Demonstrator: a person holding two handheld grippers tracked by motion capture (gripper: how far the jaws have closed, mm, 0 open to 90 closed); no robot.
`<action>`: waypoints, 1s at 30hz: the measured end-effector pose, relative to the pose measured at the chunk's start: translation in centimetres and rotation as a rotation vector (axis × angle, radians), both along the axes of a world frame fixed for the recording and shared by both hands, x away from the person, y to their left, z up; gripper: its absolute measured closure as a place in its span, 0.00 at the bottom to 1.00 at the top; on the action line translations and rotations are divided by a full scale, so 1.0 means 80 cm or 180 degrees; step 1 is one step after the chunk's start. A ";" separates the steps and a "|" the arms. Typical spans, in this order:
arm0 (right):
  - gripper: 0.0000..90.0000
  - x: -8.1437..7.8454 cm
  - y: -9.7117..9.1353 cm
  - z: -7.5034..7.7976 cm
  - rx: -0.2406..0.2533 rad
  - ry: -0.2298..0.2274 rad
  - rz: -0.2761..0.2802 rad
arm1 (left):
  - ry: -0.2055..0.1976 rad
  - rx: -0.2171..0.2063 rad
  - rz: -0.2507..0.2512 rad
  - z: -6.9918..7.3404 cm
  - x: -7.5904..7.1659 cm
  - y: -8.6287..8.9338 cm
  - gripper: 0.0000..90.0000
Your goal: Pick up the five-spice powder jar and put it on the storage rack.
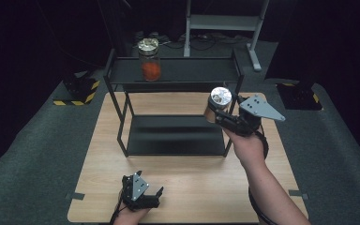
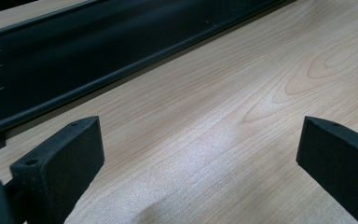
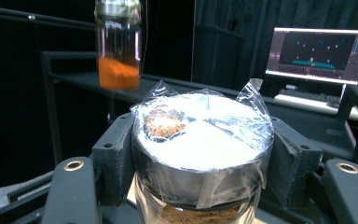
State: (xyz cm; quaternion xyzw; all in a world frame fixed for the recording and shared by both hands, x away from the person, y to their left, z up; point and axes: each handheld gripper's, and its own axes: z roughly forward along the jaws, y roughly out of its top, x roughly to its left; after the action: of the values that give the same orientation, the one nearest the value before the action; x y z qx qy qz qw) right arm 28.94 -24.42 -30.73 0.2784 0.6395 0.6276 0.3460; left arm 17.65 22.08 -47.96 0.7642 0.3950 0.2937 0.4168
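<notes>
My right gripper [image 1: 219, 112] is shut on a glass jar [image 1: 217, 104] of brown powder with a film-wrapped silver lid [image 3: 200, 140]; it hangs above the table by the right end of the black two-level shelf rack [image 1: 178, 75]. Both jaws press the jar just under the lid. A second jar [image 1: 149, 60] holding orange powder [image 3: 117, 73] stands upright on the rack's top shelf, left of centre. My left gripper [image 1: 155, 197] rests low near the table's front edge with its jaws wide apart [image 2: 200, 154] and bare wood between them.
The wooden table [image 1: 192, 183] carries the rack with its lower shelf [image 1: 173, 133] bare. A lit monitor [image 3: 319, 53] stands to the right in the right gripper view. Black stands and a metal frame [image 1: 225, 23] sit on the grey floor beyond the table.
</notes>
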 end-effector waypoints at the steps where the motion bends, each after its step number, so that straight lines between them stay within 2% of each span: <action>1: 0.38 0.001 0.002 0.006 0.0003 -0.0031 0.0002 | 0.0002 -0.0003 0.0000 0.000 0.000 0.000 0.01; 12: 0.38 0.009 0.009 0.030 0.0030 -0.0143 -0.0035 | 0.0002 0.0001 -0.0005 0.000 0.000 0.001 0.01; 20: 0.38 0.020 0.018 0.056 0.0050 -0.0243 -0.0080 | -0.0005 -0.0017 -0.0008 -0.001 -0.001 0.001 0.01; 30: 0.38 0.036 0.030 0.071 0.0069 -0.0235 -0.0140 | -0.0001 -0.0033 -0.0005 -0.001 -0.001 0.002 0.01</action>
State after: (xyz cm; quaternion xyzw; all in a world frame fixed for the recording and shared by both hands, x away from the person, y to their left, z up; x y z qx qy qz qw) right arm 31.82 -22.00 -25.05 0.2726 0.6132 0.6366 0.3800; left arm 17.58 22.26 -48.02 0.7623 0.3958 0.2914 0.4211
